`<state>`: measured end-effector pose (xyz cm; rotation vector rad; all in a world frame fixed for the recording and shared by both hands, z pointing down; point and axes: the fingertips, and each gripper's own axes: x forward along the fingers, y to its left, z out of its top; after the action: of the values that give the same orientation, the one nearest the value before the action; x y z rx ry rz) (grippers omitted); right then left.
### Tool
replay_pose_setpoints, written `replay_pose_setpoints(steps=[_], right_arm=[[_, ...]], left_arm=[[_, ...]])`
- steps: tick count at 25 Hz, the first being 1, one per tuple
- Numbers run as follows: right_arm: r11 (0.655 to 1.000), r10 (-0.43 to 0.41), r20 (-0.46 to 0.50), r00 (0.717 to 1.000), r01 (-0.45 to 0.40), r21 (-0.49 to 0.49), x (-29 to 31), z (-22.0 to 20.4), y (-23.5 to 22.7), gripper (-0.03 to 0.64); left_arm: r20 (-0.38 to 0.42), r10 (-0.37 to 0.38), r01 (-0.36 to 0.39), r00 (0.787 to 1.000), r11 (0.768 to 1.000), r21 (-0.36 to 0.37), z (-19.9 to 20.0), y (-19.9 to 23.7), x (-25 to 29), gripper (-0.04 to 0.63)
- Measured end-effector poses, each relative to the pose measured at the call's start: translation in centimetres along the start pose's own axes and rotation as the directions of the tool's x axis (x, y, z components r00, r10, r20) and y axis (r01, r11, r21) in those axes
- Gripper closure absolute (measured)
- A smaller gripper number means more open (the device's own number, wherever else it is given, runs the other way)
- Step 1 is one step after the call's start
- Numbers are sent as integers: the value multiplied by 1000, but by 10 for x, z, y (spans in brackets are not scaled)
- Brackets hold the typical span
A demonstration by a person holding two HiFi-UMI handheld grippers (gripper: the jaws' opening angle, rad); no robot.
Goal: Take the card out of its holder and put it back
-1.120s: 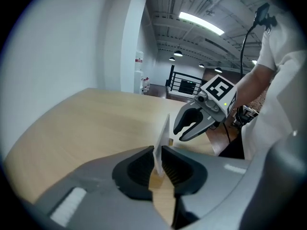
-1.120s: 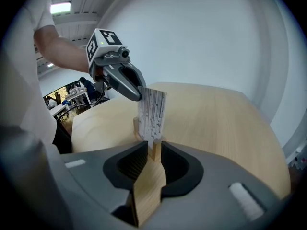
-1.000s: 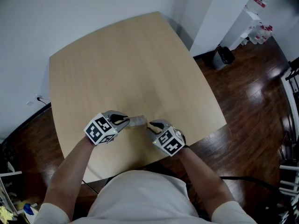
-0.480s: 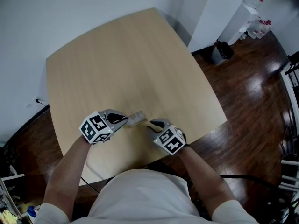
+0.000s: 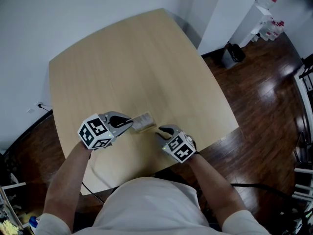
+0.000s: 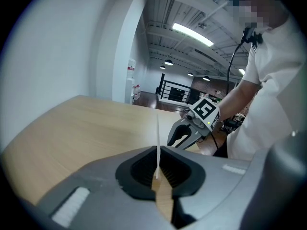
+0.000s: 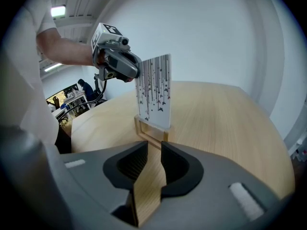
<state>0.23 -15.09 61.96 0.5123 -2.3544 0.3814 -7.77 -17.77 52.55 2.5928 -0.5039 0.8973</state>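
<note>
A white card [image 7: 154,92] printed with dark hanging lines stands upright in a small wooden holder [image 7: 149,131] on the pale wood table [image 5: 127,67], near its front edge. My left gripper [image 7: 136,73] is shut on the card's upper left edge. In the left gripper view the card [image 6: 158,133] shows edge-on, pinched between the pads of the left gripper [image 6: 157,163]. My right gripper [image 7: 152,145] sits low, its tips right at the holder's near end. Its jaws stand a narrow gap apart with only table showing between them. From above, the left gripper [image 5: 131,124] and right gripper [image 5: 157,130] flank the holder [image 5: 144,126].
The table's front edge lies just behind both grippers, against the person's body. A dark bin [image 5: 232,57] and a white cabinet [image 5: 257,26] stand on the dark wood floor at the far right. A white wall runs behind the table.
The back of my left gripper has swung a little left and up while its tips stay at the card. The right gripper has hardly moved.
</note>
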Motion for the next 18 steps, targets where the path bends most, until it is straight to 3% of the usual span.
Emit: replay_pose_setpoints(steps=[18], right_arm=[[997,-69,8,998,69,24,-25,-8,26,526]], left_arm=[[151,40,-49,988,997,57,32,-26,-71,580]])
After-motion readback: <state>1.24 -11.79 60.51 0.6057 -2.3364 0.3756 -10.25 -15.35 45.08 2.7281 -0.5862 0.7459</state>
